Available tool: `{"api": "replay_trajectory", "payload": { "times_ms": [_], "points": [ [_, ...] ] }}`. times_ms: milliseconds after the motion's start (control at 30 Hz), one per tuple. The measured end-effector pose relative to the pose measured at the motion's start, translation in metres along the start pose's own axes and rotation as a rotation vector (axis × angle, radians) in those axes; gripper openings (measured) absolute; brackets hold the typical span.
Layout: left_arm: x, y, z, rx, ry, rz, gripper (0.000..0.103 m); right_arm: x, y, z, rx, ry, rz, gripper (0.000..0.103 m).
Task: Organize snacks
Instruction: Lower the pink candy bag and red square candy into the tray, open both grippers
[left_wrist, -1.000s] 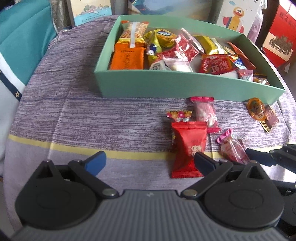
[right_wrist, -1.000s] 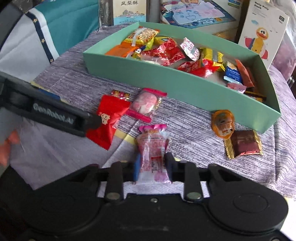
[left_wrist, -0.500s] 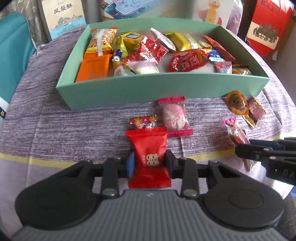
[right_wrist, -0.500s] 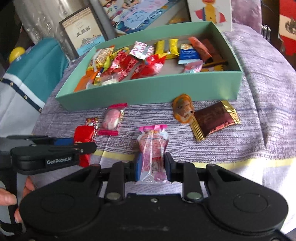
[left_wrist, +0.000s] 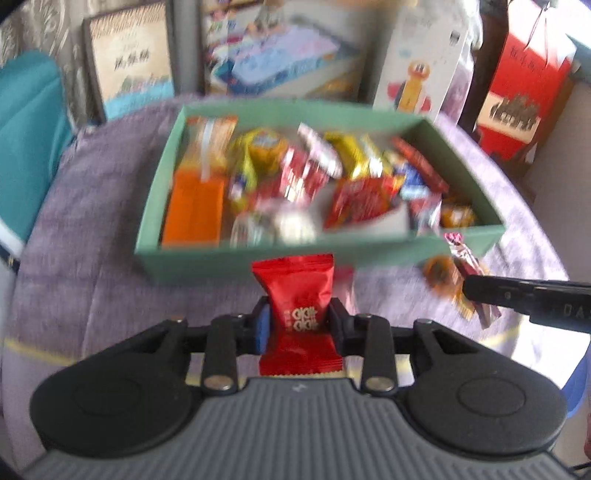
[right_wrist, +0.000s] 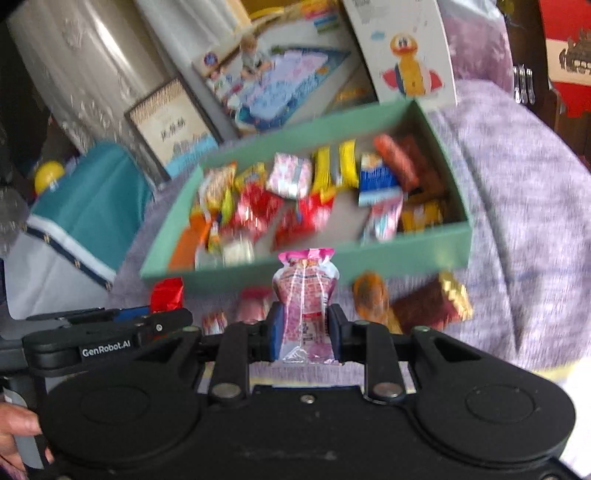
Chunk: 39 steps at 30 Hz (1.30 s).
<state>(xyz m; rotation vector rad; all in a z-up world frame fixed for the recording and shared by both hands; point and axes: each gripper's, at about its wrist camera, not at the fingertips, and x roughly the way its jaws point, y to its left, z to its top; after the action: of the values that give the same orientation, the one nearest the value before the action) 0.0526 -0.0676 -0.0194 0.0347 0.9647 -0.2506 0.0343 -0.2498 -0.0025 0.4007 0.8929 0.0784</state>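
Snacks fill the shallow green box (left_wrist: 236, 254) that sits on the purple cloth (left_wrist: 85, 229), and both grippers hang on the near side of it with a packet each. The left gripper (left_wrist: 299, 325) is clamped on a red packet (left_wrist: 297, 295) with white lettering; its pads press the wrapper from both sides, and the packet's upper end stands up in front of the box's near wall. The right gripper (right_wrist: 304, 328) is clamped on a pink-and-clear packet (right_wrist: 304, 295) with a frilled pink top, which likewise stands upright between its pads, just short of the near wall. In the left wrist view the right gripper's black fingers (left_wrist: 517, 295) reach in from the right edge, near an orange round snack (left_wrist: 439, 273) and a brown gold-edged packet (left_wrist: 476, 306) that lie on the cloth by the box's right corner. In the right wrist view the left gripper's arm, marked with white lettering, crosses the lower left, and part of a hand (right_wrist: 16, 424) shows at the left edge. Two small pink-and-red sweets (right_wrist: 253, 304) lie on the cloth beside the near wall. Inside the box lie an orange packet (left_wrist: 195, 210), yellow bars (right_wrist: 334, 166) and many red wrappers, too blurred to read. Behind the box stand picture boxes, one with a cartoon duck (right_wrist: 410, 70).
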Motion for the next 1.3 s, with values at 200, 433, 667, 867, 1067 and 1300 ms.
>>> {"api": "replay_trajectory", "payload": {
  "times_ms": [200, 433, 667, 867, 1067, 1300],
  "points": [
    [-0.011, -0.003, 0.044, -0.013, -0.094, -0.052, 0.032, -0.007, -0.012, 0.039, 0.046, -0.071, -0.01, 0.025],
    [0.013, -0.011, 0.07, 0.012, -0.085, -0.063, 0.032, 0.014, -0.028, 0.061, 0.087, -0.051, -0.037, 0.025],
    [0.052, -0.016, 0.078, 0.012, -0.035, -0.054, 0.032, 0.045, -0.035, 0.067, 0.123, -0.005, -0.05, 0.025],
    [0.071, -0.022, 0.082, 0.02, -0.031, 0.01, 0.09, 0.055, -0.034, 0.071, 0.141, 0.002, -0.042, 0.063],
    [0.07, -0.022, 0.08, 0.032, -0.032, 0.041, 0.103, 0.047, -0.031, 0.073, 0.112, -0.04, -0.069, 0.094],
    [0.063, -0.024, 0.071, 0.023, -0.009, 0.033, 0.103, 0.036, -0.023, 0.07, 0.092, -0.049, -0.076, 0.103]
  ]
}}
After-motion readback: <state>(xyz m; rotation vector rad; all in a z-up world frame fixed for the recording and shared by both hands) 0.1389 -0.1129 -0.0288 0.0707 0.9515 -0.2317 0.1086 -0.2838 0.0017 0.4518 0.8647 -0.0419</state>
